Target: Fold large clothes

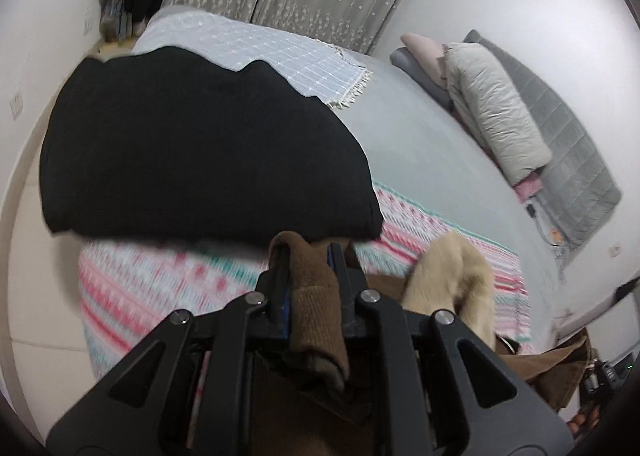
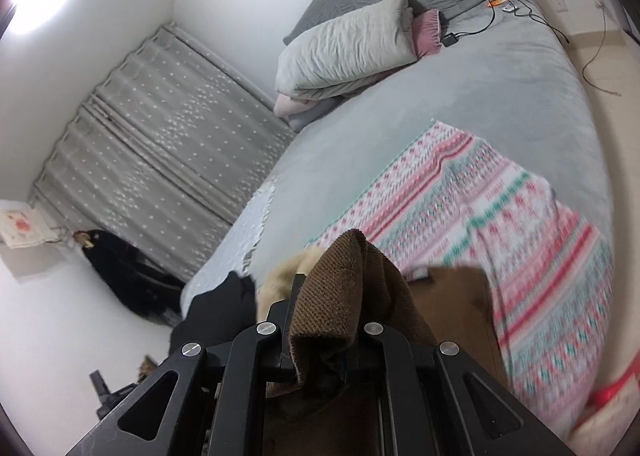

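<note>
My left gripper (image 1: 308, 252) is shut on a ribbed brown cuff or hem of a brown garment (image 1: 316, 308), held above a patterned pink, white and teal blanket (image 1: 160, 280) on the bed. A cream furry lining or collar (image 1: 452, 280) of the garment rises just right of the fingers. My right gripper (image 2: 332, 288) is shut on another ribbed brown edge of the brown garment (image 2: 344, 296), with smooth brown fabric (image 2: 452, 308) hanging to its right and cream fur (image 2: 284, 276) to its left.
A folded black garment (image 1: 200, 144) lies on the bed beyond the left gripper. A white fringed cloth (image 1: 280, 52) lies behind it. A rolled grey duvet (image 2: 344, 48) and pillows sit at the head. Grey curtains (image 2: 160, 136) and black clothes (image 2: 120, 272) stand by the wall.
</note>
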Demonstrator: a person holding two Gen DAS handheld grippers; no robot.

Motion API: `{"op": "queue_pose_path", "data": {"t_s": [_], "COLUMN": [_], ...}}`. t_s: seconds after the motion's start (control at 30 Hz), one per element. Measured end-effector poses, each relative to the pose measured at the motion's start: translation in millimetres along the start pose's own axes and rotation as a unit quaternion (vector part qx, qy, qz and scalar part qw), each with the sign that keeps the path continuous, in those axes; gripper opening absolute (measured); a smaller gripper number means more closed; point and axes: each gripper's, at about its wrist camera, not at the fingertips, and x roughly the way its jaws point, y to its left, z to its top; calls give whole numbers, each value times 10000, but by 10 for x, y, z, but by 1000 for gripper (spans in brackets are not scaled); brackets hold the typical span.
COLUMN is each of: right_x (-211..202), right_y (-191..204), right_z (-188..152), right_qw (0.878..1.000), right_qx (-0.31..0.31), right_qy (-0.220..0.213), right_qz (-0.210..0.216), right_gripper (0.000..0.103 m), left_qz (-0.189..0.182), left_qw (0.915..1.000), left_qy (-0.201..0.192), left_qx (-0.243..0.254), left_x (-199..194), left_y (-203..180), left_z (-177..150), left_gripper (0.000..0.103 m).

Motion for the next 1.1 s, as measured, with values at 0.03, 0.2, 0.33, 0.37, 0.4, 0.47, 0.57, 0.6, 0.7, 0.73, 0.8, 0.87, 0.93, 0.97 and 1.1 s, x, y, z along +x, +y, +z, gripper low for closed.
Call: {"op": "queue_pose_path", "data": {"t_s": [0.03,0.2,0.33,0.37,0.4,0.47,0.57,0.6,0.7,0.73,0.8,0.87,0.93,0.97,1.1], "right_x": [166,1035,1647,1804,1904,2071,2079,2069,1963,1901,1726,1522,1339,1289,1657], "right_y": [-9,-278,-553,-701,-833,-1166,-1399,-1422,-1455,-1487,-1507,-1375,-1245,-1137,-486], "right_z": [103,422,575,593,600,549,522,535,566,577,654,835,946,974,697], "right_qw": [10000,9967,9908,9870,9830,9712,9644,9651,9592,9516,9441,9645,9803,9874,9853], "right_qx": [33,523,811,1067,1330,2016,2483,2477,2780,3038,3228,2621,1920,1399,-1178], "right_qy": [31,331,493,593,667,801,678,663,511,393,62,-150,-349,-363,828], "right_qz": [-76,-518,-960,-1043,-1078,-987,-610,-527,-78,249,675,290,-306,-644,-919], "right_gripper": [11,11,13,16,18,19,20,20,27,31,35,43,45,48,49], "left_qz": [113,528,534,510,447,-46,-435,-515,-1097,-1425,-1368,-1063,-913,-870,-404], "left_qw": [9999,9980,9972,9964,9962,9952,9935,9931,9850,9770,9789,9903,9957,9961,9950], "left_qy": [96,319,481,683,730,697,684,630,-30,-71,-239,-332,-97,77,423], "left_qx": [9,-109,212,7,-168,-684,-799,-845,-1333,-1581,-1496,-834,-157,107,811], "left_x": [200,943,1533,1697,1737,1738,1640,1610,1330,1281,1142,1029,1042,1091,1262], "left_y": [-94,-427,-641,-553,-475,-277,-229,-212,-50,32,109,56,-30,-75,-225], "left_z": [84,329,378,383,388,399,446,471,642,673,712,683,564,473,213], "left_gripper": [17,17,28,30,30,33,41,44,71,74,74,74,74,74,74]}}
